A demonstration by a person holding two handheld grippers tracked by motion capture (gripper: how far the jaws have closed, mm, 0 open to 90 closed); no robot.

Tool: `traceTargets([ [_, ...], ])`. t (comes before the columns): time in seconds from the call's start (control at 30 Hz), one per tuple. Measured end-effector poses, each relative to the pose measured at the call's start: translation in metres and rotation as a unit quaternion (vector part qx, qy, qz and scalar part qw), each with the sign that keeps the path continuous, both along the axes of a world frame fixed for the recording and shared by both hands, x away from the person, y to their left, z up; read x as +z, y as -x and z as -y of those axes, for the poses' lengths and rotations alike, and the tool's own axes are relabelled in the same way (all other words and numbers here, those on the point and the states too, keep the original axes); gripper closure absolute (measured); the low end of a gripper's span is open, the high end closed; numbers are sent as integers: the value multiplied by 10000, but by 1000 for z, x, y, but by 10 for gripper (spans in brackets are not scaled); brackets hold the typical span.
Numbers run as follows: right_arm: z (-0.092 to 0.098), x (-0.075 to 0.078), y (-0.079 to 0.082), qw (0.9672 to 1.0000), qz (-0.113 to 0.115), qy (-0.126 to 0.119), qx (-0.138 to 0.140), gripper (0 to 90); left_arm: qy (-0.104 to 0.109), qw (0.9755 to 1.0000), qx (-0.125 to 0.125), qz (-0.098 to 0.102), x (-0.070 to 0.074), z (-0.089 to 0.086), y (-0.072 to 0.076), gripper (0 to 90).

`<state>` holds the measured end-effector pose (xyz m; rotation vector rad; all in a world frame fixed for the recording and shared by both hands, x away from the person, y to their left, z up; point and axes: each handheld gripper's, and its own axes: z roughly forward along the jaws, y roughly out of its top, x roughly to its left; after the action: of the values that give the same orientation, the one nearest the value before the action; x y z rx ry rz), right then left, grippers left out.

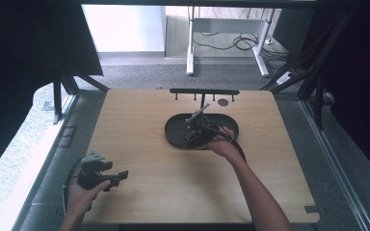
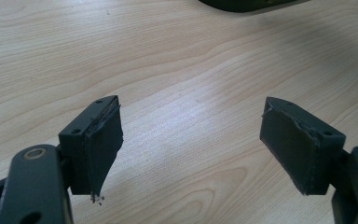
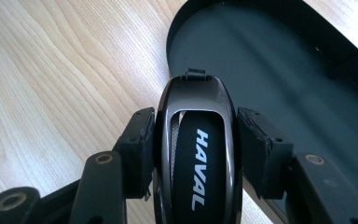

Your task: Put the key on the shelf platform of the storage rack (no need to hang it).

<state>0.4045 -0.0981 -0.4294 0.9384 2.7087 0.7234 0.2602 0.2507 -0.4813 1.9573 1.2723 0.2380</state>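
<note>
Here, nearest first: the key fob (image 3: 196, 154) sits clamped between the pads (image 3: 139, 149) of the right gripper (image 3: 193, 144), one pad on each long side. Dark glossy shell, white lettering "HAVAL" running lengthwise. Its long axis runs straight out along the jaws, and the small loop end projects just past the fingertips.

Directly beyond that loop end: the near rim of the black oval tray (image 3: 177, 32). The tray floor opens ahead and to the right of the fingers; bare wooden table (image 3: 51, 70) lies to their left. So the fob's tip hangs about over the tray's edge, not yet well inside. From above, the right gripper (image 1: 198, 131) is at the tray (image 1: 173, 134), near its middle; whether the fob touches the floor cannot be told.

Judgement: the coming move turns on this one line — fob axis pointing into the tray, tray ahead of the fingertips. A short advance or lowering along the jaws would probably bring it in.

Farther off: the left gripper (image 1: 99, 174) rests near the table's near-left corner, well apart from the tray. Its fingers (image 2: 103, 144) stand wide with nothing between them. The right hand (image 1: 224, 147) is plainly the nearer one.
</note>
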Motion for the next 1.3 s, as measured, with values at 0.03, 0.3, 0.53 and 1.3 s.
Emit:
traceTargets([
  [0.03,0,0,0,10000,0,4,0,492,-3,10000,-1,7,0,0,0,212],
  [0.3,0,-2,-2,10000,-9,7,33,492,-3,10000,9,-4,0,1,0,212],
  [0.53,-1,-2,-4,10000,-18,-19,31,492,-17,10000,-4,-10,0,0,0,212],
  [1.3,1,10,-24,9999,97,-99,-63,492,-1,10000,18,7,0,-2,0,213],
])
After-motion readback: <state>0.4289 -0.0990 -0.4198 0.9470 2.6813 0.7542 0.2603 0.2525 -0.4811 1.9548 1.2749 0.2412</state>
